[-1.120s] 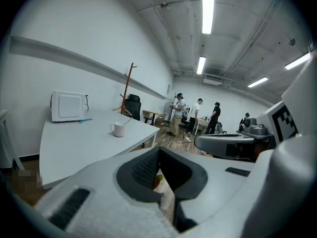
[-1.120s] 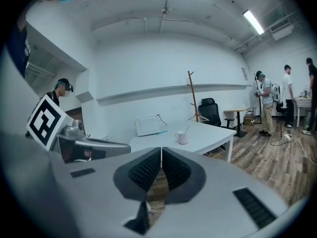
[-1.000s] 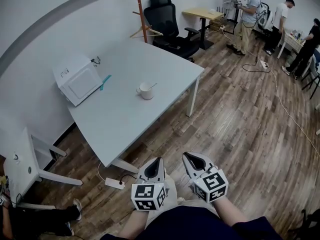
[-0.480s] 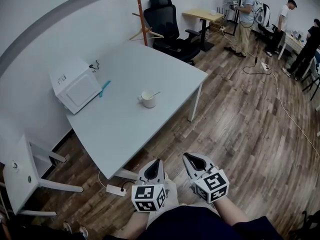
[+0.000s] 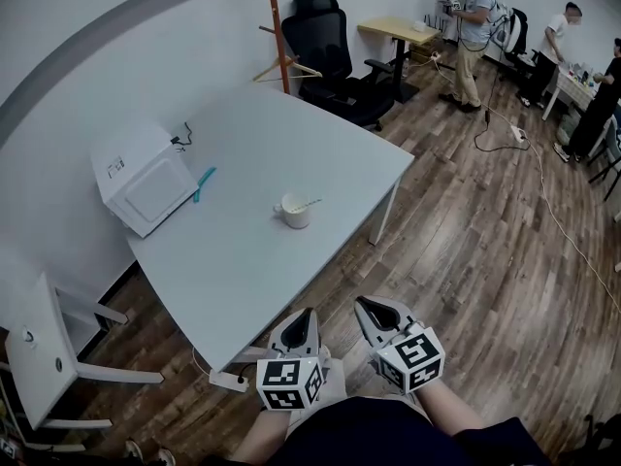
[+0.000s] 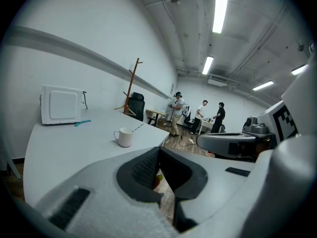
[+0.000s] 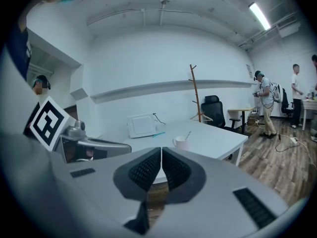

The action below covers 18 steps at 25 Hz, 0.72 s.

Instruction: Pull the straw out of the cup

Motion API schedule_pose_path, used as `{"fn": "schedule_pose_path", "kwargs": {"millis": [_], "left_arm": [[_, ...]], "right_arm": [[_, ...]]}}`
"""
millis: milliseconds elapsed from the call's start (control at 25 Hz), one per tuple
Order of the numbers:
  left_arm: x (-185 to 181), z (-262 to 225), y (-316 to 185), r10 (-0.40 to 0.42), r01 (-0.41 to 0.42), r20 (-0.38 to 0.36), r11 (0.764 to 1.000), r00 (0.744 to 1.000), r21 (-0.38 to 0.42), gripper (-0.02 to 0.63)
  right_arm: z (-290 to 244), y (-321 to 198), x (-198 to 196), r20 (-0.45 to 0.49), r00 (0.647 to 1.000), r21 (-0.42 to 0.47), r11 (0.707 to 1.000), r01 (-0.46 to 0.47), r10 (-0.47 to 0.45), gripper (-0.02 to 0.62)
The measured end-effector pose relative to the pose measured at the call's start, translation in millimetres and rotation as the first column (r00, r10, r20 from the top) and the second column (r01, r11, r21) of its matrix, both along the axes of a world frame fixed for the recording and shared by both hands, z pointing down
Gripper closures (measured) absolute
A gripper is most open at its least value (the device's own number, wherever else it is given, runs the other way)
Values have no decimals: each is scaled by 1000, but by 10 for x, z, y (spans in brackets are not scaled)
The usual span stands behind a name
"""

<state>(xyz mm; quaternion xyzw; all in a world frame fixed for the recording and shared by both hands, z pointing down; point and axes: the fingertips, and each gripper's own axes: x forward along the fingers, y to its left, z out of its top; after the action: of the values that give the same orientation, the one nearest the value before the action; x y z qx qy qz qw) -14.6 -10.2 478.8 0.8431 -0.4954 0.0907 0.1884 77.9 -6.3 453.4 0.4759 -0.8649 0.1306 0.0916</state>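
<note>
Two grippers, the left gripper [image 5: 306, 313] and the right gripper [image 5: 363, 304], are hanging side by side, jaws pressed together and empty. The white cup [image 5: 294, 212] with its straw [image 5: 311, 203] is standing well ahead of both on the white table [image 5: 233, 260]. The approach is apparently only beginning; reaching forward and parting one gripper's jaws is looking like the next call.

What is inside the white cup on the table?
A thin straw sticks out of the cup, leaning over its rim toward the right. The cup's wall hides the straw's lower end; any liquid cannot be made out.
</note>
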Motion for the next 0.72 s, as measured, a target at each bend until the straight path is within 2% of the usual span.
{"fn": "schedule_pose_path", "kwargs": {"millis": [720], "left_arm": [[-301, -49, -995, 44, -44, 8, 999, 999, -15, 591]], "right_arm": [[-136, -936, -339, -23, 1000, -1, 1000, -13, 13, 565]]}}
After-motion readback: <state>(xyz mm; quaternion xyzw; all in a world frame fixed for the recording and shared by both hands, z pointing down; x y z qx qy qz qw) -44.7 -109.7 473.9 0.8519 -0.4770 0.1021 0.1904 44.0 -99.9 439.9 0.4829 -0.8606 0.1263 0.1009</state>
